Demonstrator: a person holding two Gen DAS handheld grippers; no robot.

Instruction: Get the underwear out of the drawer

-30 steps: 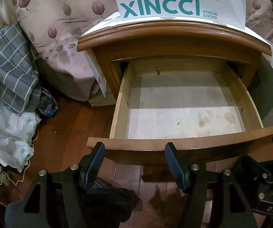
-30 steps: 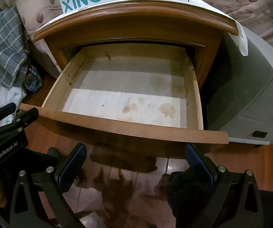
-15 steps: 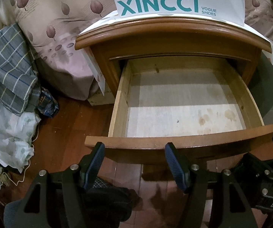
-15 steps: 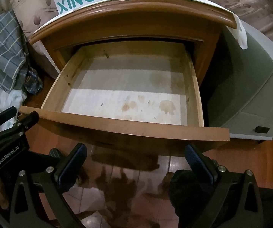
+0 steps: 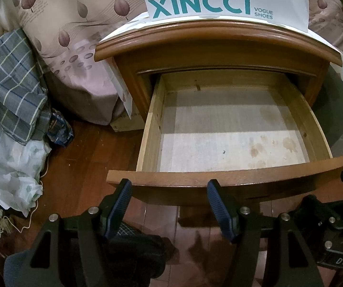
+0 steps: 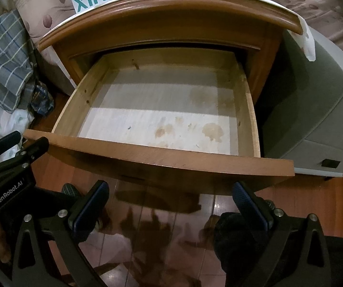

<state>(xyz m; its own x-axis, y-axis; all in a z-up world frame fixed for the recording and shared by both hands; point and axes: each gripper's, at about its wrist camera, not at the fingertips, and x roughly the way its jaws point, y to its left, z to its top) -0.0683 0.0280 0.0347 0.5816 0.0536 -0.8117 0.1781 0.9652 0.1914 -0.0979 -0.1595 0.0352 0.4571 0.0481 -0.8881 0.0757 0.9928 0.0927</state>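
The wooden nightstand drawer [image 5: 231, 179] is pulled out and shows only a bare stained liner; it also shows in the right wrist view [image 6: 159, 160]. No underwear is visible in it. My left gripper [image 5: 169, 205] is open and empty, just in front of the drawer's front panel, above the floor. My right gripper [image 6: 170, 205] is open wide and empty, also in front of the panel. The left gripper's body [image 6: 6, 167] shows at the left of the right wrist view.
A white XINCCI shoe bag [image 5: 224, 0] stands on the nightstand top [image 5: 219, 38]. A bed with leaf-print sheet [image 5: 76, 47] and plaid cloth [image 5: 11, 86] lie to the left. A grey cabinet [image 6: 314, 110] stands right of the nightstand. The wooden floor [image 5: 80, 167] lies below.
Both grippers have shifted slightly, the right one closer over the drawer. The drawer stays open and both grippers stay open.
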